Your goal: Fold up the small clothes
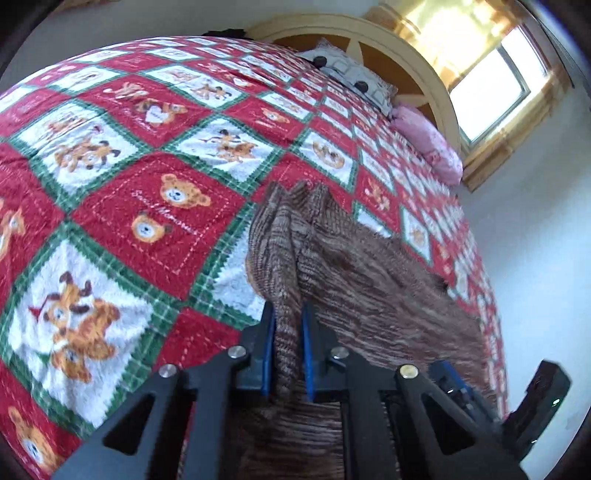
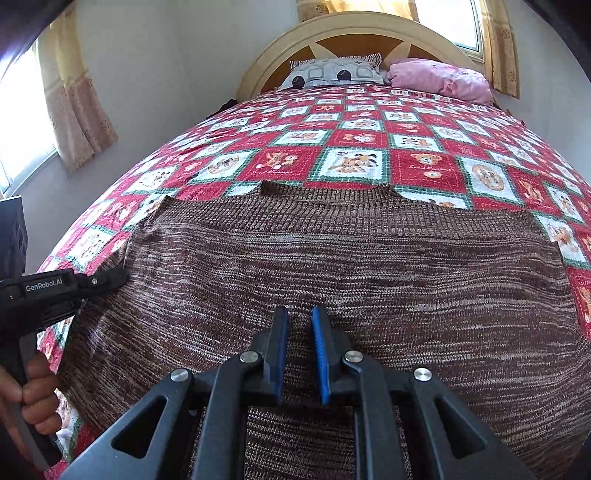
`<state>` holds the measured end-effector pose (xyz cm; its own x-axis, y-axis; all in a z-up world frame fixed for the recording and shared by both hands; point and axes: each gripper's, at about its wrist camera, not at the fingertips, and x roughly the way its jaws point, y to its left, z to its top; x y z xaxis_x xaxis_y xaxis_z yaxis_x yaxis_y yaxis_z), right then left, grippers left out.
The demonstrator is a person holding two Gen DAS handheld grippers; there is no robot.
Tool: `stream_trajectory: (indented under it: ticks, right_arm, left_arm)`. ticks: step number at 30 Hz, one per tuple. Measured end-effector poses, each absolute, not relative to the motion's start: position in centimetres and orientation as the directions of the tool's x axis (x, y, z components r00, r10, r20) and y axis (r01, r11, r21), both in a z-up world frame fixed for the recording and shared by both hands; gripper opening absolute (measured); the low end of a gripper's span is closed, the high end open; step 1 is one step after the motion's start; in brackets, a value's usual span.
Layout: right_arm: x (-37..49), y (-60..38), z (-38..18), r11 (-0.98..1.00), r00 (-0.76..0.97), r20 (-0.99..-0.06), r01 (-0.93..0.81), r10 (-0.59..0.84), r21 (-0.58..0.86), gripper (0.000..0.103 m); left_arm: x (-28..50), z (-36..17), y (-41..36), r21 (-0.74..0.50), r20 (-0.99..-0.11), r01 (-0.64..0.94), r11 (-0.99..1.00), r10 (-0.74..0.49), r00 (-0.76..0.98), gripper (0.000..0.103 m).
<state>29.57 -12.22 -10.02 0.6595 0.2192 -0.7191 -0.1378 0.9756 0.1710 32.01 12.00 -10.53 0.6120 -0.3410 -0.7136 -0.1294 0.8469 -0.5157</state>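
On a bed (image 2: 369,162) spread with a red, white and green patchwork blanket (image 1: 122,206) of teddy bears and reindeer, a brown marled knit sweater (image 2: 332,258) lies flat near the foot, its long axis running across the bed and its ribbed neckline (image 2: 325,190) pointing toward the headboard. "GenRobot.AI" is printed in white on the black body of the left gripper (image 2: 120,276), seen at the left edge of the right wrist view with a hand (image 2: 27,391) wrapped round its handle. One red blanket square carries cursive stitching beside two bear faces that appears to read "Sweet Memories" (image 1: 166,214).

The left gripper (image 1: 288,321) is clenched on a raised fold of the sweater (image 1: 354,280) at its left edge, the knit bunched upright between the blue pads. The right gripper (image 2: 300,314) hovers over the middle of the garment's lower part with its blue pads drawn close together; whether any knit is caught between them cannot be told.

At the head of the bed stand a cream arched headboard (image 2: 354,33) with a brown star panel, a grey-and-white pillow (image 2: 332,72) with black circles, and a pink pillow (image 2: 439,79). Yellowish curtains (image 2: 79,96) hang at bright windows (image 1: 495,79) on both walls. Nothing lies on top of the sweater.
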Motion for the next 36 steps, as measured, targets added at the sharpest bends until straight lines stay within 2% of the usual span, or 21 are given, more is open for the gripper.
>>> stream_trajectory:
  ticks: [5,11,16,20,24,28,30,31,32,36]
  right_arm:
    - [29.6,-12.5,-10.0,0.973,0.659,-0.716,-0.138,0.231,0.187,0.014]
    - [28.5,-16.8,-8.6,0.924,0.681,-0.662,-0.06,0.314,0.377,0.014]
    - [27.7,-20.3,-9.3,0.921,0.687,-0.675,0.021,0.27,0.39,0.014]
    - [27.5,-22.1,-10.4,0.869,0.687,-0.644,0.038,0.336,0.494,0.015]
    - [27.6,-22.2,-10.6,0.848,0.693,-0.621,0.027,0.366,0.529,0.015]
    - [27.7,-23.5,-10.4,0.765,0.697,-0.556,0.016,0.453,0.644,0.016]
    - [27.8,-23.9,-9.8,0.694,0.694,-0.491,-0.018,0.527,0.72,0.035]
    - [27.9,-23.8,-9.4,0.679,0.694,-0.474,-0.029,0.542,0.733,0.056]
    - [28.4,-23.5,-8.8,0.678,0.695,-0.466,-0.043,0.548,0.734,0.07]
    - [31.4,-21.2,-7.6,0.701,0.636,-0.491,-0.113,0.595,0.704,0.071]
  left_arm:
    - [31.4,-7.0,8.4,-0.48,-0.661,-0.008,0.877,-0.356,0.66,0.012]
    - [31.1,-4.0,1.7,-0.431,-0.643,0.15,0.89,-0.42,0.64,0.011]
    - [31.0,-5.5,-3.2,-0.391,-0.679,0.231,0.891,-0.449,0.582,0.011]
    - [30.9,-8.7,-6.4,-0.367,-0.729,0.244,0.898,-0.44,0.525,0.011]
    - [30.6,-8.6,-6.6,-0.347,-0.715,0.25,0.904,-0.427,0.553,0.011]
    - [30.3,-8.7,-6.0,-0.362,-0.698,0.255,0.897,-0.442,0.564,0.012]
    - [30.0,-8.9,-6.4,-0.345,-0.691,0.262,0.901,-0.433,0.579,0.012]
    - [29.8,-8.9,-6.5,-0.33,-0.688,0.268,0.905,-0.425,0.589,0.013]
    - [29.5,-8.9,-6.8,-0.318,-0.685,0.272,0.908,-0.419,0.596,0.013]
    - [29.3,-9.0,-6.6,-0.332,-0.674,0.274,0.903,-0.43,0.601,0.014]
